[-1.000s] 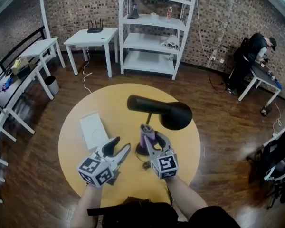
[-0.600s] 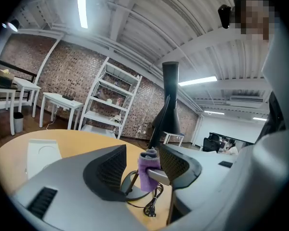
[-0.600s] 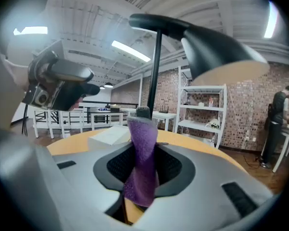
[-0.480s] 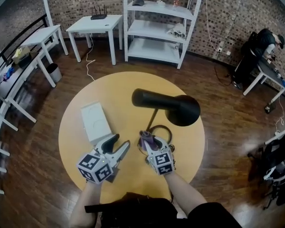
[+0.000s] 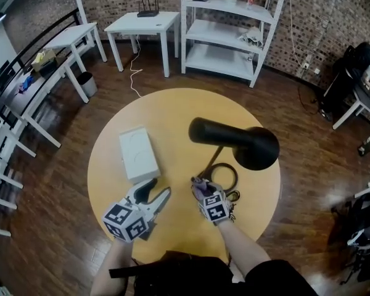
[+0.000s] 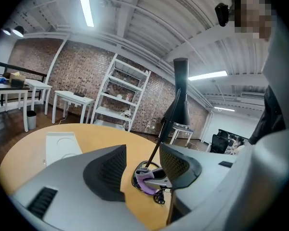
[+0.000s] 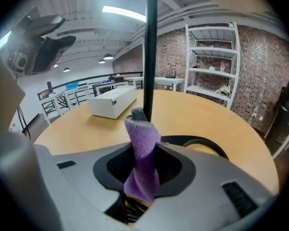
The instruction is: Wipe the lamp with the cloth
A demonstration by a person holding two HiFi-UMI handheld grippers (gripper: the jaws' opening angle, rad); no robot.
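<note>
Cloth [image 7: 142, 138]: purple, rolled upright, clamped between the jaws of the right gripper [image 7: 143, 170]. Its top sits at the foot of the lamp [image 5: 234, 142] stem; cannot tell if it touches. Lamp: black, ring base, standing on the round yellow table [image 5: 172, 110], shade overhanging the right side. Left gripper [image 6: 142, 162]: jaws apart, nothing between them, low over the near table edge. White box [image 5: 139, 154]: lid closed, contents not visible, lies left of the lamp.
</note>
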